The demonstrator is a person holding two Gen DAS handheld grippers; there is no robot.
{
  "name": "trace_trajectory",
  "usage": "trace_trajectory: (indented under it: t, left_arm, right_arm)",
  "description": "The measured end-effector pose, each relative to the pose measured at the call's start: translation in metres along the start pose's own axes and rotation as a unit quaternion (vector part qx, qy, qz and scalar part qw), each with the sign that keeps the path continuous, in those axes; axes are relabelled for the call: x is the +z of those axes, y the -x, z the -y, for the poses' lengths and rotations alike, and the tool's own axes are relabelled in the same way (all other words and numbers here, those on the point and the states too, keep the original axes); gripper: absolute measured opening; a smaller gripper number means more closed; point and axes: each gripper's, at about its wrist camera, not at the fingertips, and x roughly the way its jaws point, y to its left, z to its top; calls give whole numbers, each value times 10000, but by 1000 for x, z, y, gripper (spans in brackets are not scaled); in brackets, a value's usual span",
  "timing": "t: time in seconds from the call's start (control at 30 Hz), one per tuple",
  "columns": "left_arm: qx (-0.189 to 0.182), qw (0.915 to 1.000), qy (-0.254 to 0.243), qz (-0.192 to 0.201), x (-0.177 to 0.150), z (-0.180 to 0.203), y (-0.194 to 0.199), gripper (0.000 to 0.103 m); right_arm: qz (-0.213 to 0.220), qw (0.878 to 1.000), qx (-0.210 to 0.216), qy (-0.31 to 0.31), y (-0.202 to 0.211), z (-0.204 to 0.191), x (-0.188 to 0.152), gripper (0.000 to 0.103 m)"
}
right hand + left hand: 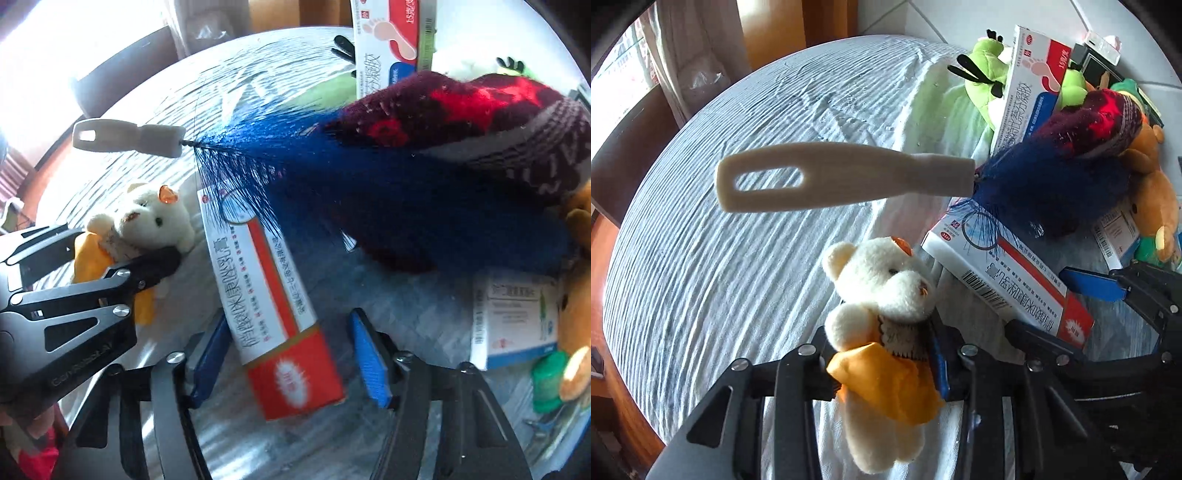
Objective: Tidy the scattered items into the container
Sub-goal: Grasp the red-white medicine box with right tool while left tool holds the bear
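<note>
Bear (882, 295): white, orange cloth, clamped at the body by the left gripper (886, 369) over the striped sheet (720, 277).
Red box (273, 302): lies between the right gripper's (291, 360) spread fingers (contact unclear).
Duster (1034, 184): blue, cream handle, on the pile beside it.
Container: cannot tell.

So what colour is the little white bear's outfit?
Orange-yellow on the white bear; the left wrist view shows it best.
</note>
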Motion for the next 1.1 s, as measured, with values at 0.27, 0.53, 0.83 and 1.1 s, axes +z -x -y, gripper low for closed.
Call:
trace_trajectory:
  t: [0.27, 0.53, 0.83, 1.1]
  left_arm:
    - [-188, 9986, -495, 44, 13, 0, -14, 40]
    - [-449, 9947, -920, 91, -2, 10, 9, 31]
    - [-1189, 9813, -1474, 355, -46, 66, 116, 31]
    - [-1717, 9593, -1978, 1055, -49, 110, 203, 31]
  right_arm:
    - [-71, 9967, -203, -783, 16, 0, -24, 58]
    - [130, 9884, -578, -1399, 34, -17, -38, 46]
    - [498, 9705, -1072, -2102, 121, -47, -85, 42]
    - [1082, 9440, -1767, -2567, 157, 6, -74, 40]
